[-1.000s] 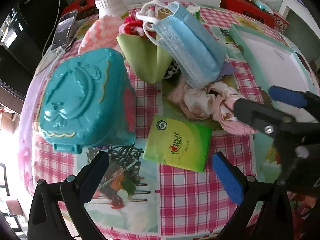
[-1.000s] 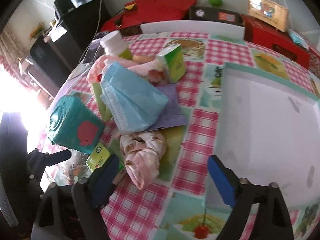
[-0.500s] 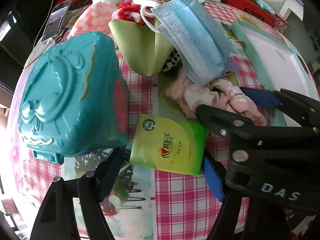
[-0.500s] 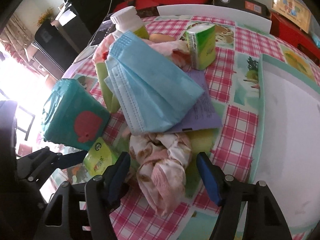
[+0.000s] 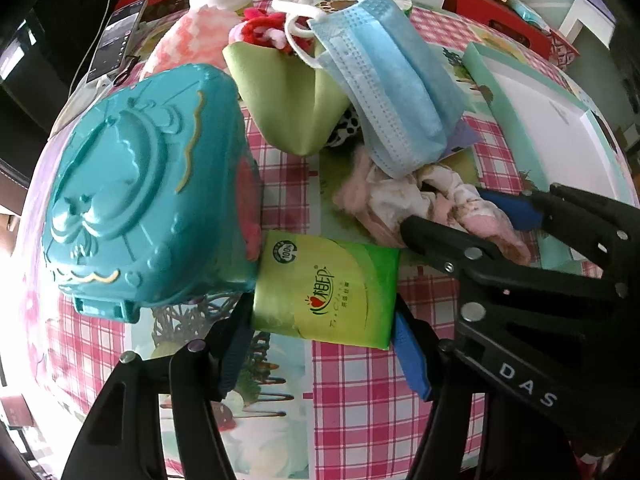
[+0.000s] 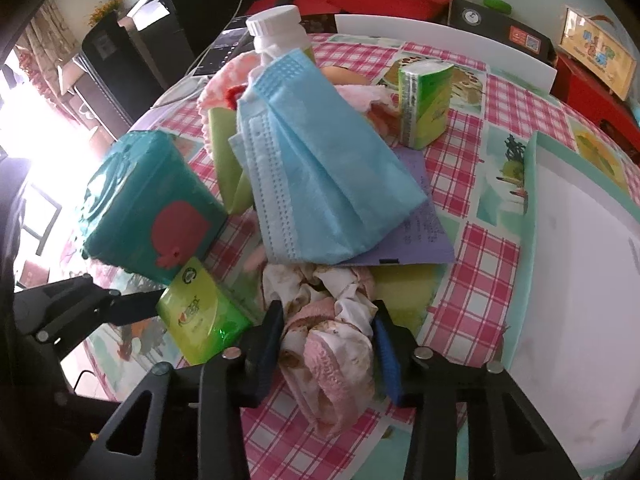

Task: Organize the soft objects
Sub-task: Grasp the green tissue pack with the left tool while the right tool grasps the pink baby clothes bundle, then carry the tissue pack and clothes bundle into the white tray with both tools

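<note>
Table (image 5: 360, 392): a round top under a pink-checked cloth with printed fruit panels, crowded with soft goods.
Tray (image 6: 580, 264): white with a mint rim, bare, on the table's right side, just beside the pile.
Box (image 5: 136, 196): a teal embossed plastic case with a red patch on its side, lying left of the pile and touching the tissue pack.
Masks (image 6: 320, 184): a stack of blue face masks draped over the heap, their white ear loops trailing at the top, a purple sheet (image 6: 420, 224) beneath them.
Pouch (image 5: 288, 100): green, standing behind the masks, red-and-white yarn at its mouth.
Bottle (image 6: 278, 32): white-capped, at the far edge.
Second pack (image 6: 426, 104): green tissues, upright beyond the masks.
Tissue pack (image 5: 328, 288): green, flat on the cloth at the table's near edge.
Scrunchie (image 6: 336, 328): pink and white crumpled fabric, in front of the masks, beside the tissue pack.
Left gripper (image 5: 320, 344): jaws closing on the tissue pack, both blue pads at its short edges.
Right gripper (image 6: 328, 344): jaws closing, pads pressing the scrunchie from both sides.
</note>
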The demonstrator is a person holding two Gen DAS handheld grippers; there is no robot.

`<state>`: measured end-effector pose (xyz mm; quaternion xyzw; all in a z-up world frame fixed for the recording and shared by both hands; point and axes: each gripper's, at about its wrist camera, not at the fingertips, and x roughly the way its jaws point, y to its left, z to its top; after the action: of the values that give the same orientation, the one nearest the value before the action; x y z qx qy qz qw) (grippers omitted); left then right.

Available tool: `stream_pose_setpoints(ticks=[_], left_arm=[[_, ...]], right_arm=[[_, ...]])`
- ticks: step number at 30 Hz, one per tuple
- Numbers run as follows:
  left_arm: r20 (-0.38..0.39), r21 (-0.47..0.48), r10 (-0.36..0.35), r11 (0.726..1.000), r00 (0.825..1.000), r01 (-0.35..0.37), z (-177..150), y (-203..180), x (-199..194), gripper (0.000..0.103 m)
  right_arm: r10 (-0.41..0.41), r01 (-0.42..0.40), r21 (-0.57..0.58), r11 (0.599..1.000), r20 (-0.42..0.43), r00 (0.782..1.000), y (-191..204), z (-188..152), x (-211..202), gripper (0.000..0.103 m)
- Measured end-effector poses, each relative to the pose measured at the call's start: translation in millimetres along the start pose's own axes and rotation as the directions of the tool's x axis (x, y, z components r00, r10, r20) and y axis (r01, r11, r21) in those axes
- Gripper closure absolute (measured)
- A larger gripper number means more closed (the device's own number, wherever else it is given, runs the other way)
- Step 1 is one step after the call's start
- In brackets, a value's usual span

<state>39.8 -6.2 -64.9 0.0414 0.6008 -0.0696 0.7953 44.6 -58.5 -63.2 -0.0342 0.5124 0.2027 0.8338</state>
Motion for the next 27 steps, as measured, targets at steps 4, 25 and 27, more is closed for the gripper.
stream_pose_setpoints(ticks=[4,25,27], left_arm=[[-0.001,-0.003,-0.001,1.0,1.0,0.001,-1.7,4.3,-1.7,0.037],[0.022,-0.005,0.001,1.0,1.0,-0.001,-18.7,14.5,-19.9,0.037],[0.033,0.0,0.004,1.0,0.999,-0.004,-22.5,12.6,-27.1,0.037]], right_arm=[[0.019,-0.019,0.011,1.0,0.0,1.0,-2.1,-6.4,-1.8,0.068],[0.055,-0.056,0.103,0.993,0.004,0.998,-48.2,-36.1,-35.8,0.073],[0.067,-0.069,0.118,0.991,0.02,0.998,-53.7,-36.0,-44.0,0.073]])
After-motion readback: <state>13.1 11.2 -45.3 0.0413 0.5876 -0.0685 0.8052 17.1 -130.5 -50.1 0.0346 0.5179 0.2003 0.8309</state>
